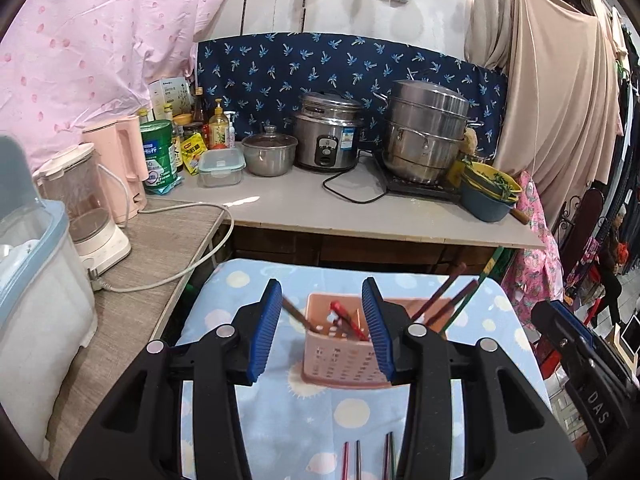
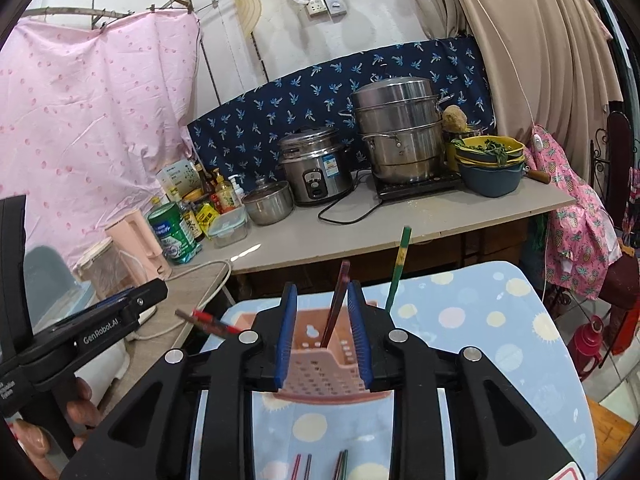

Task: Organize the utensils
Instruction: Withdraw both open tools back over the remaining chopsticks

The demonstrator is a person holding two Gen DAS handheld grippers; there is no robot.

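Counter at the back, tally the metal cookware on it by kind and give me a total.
Rice cooker: 1
Steamer: 1
Glass-lidded pot: 1
Total: 3

Pink perforated basket [image 1: 340, 354], light-blue cloth [image 1: 320, 420] with pastel dots, blue ribbed fingers [image 2: 287, 334], navy palm-print fabric [image 1: 340, 68]
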